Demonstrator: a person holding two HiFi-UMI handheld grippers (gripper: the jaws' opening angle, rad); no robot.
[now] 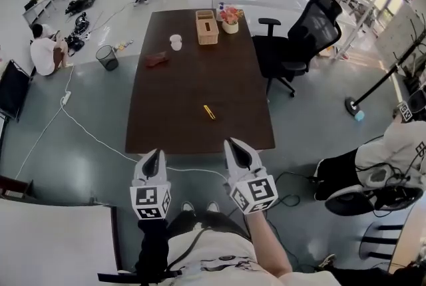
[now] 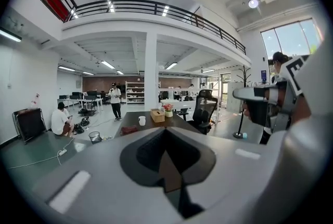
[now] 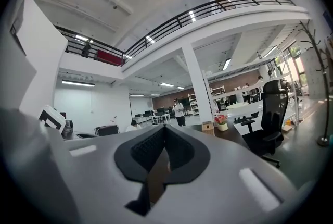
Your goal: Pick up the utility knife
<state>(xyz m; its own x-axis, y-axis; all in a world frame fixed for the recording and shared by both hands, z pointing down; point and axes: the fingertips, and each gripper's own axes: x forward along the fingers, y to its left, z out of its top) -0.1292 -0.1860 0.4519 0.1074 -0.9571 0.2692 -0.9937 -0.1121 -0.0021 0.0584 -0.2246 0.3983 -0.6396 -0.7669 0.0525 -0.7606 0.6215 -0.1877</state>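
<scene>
Left gripper (image 1: 154,154) and right gripper (image 1: 235,143): held side by side short of the table's (image 1: 166,125) near edge, jaws closed, nothing between them. Utility knife (image 1: 209,112): yellow, flat on the table's near half, well apart from both. Far end: cup (image 1: 176,42), wicker box (image 1: 207,27), flowers (image 1: 230,17).

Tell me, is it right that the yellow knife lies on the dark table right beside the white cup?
Not quite. The yellow knife does lie on the dark table, but not beside the white cup. The cup stands toward the far end, and the knife lies apart from it, nearer the person. The head view shows this.
</scene>
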